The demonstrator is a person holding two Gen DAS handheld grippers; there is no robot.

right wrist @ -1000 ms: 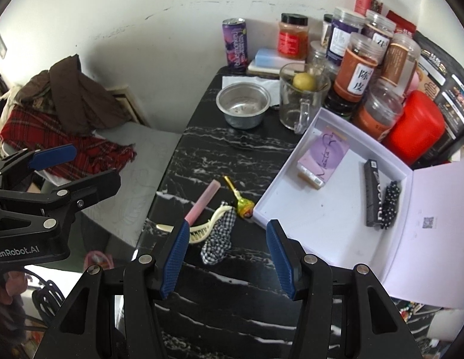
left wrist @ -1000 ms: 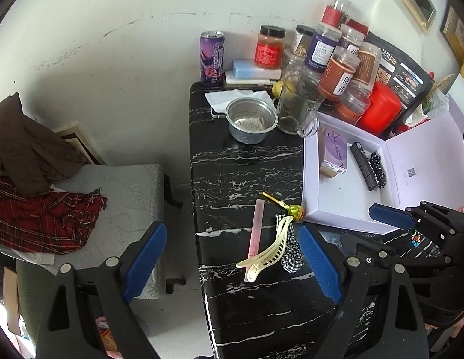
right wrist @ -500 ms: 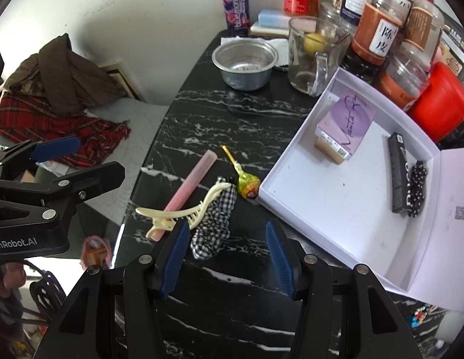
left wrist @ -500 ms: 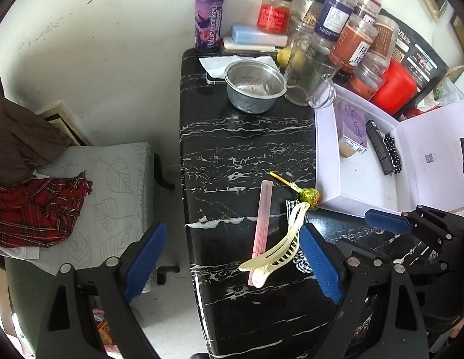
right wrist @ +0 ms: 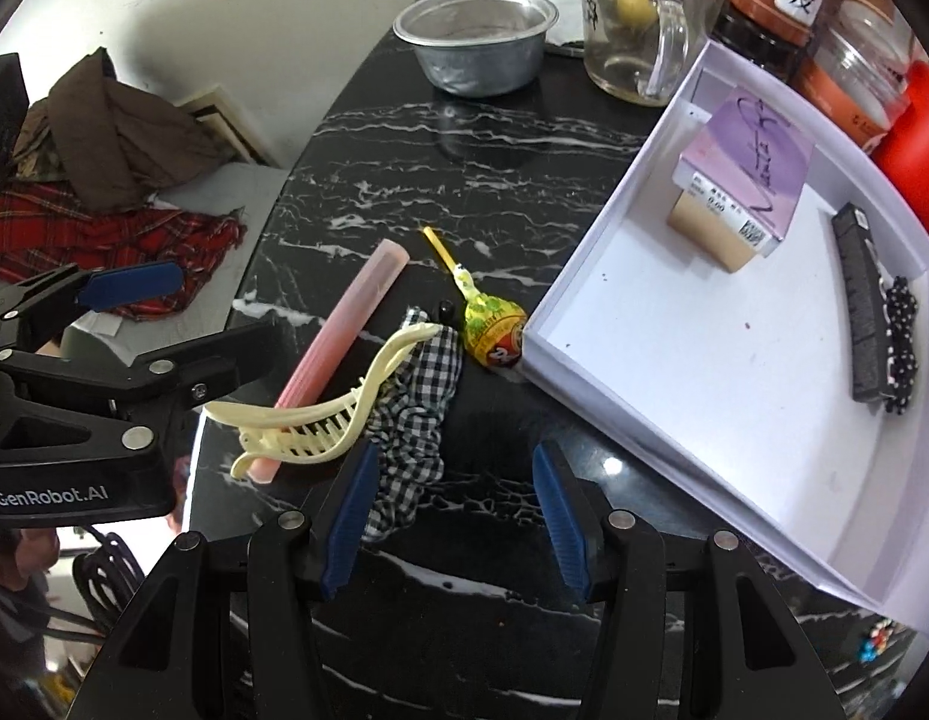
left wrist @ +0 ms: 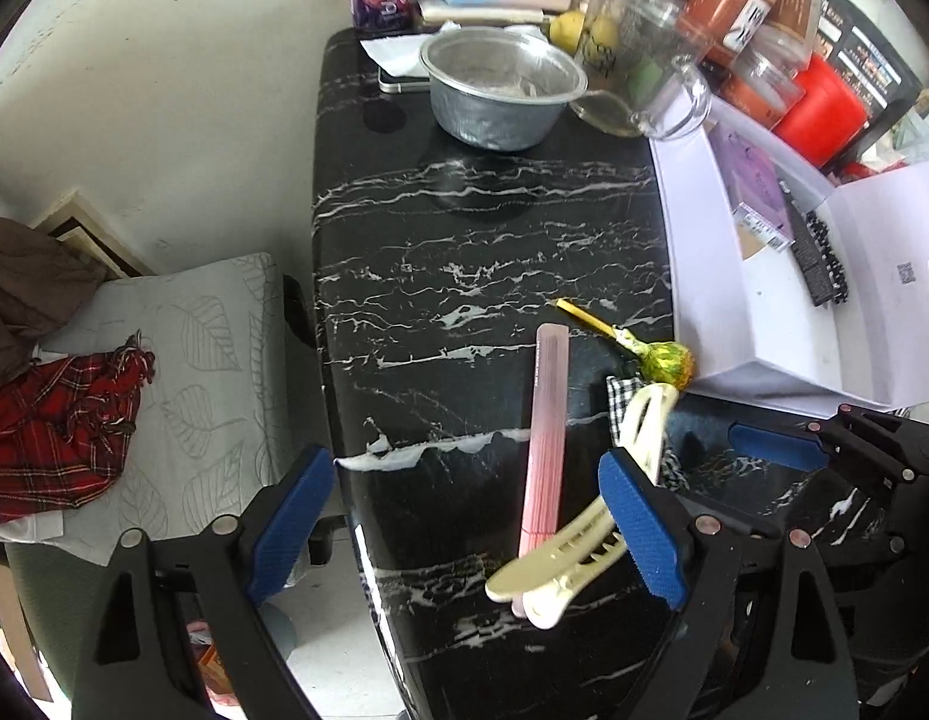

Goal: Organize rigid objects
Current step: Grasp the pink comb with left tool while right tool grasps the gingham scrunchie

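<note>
We hold the left gripper [left wrist: 464,525] wide apart and empty over the near left edge of the black marble table [left wrist: 464,228], its right finger just beside the cream hair claw [left wrist: 584,540]. We judge that it waits there for one of the loose things.

Moving right, the pink comb [right wrist: 344,336] lies flat with the hair claw resting across its near end, and a checked fabric scrunchie [right wrist: 416,420] lies partly under the claw. Beside these a lollipop [right wrist: 494,333] rests with its head almost against the wall of the white box [right wrist: 584,258]; whether they touch we cannot tell.

Our right gripper [right wrist: 458,519] also stands open and holds nothing, low over the table just short of the scrunchie, so we seem lined up to reach into this cluster.

Further right, the box already holds a purple carton [right wrist: 746,174], a black bar [right wrist: 863,324] and a dotted clip [right wrist: 902,348], which suggests the loose hard pieces belong there.
</note>
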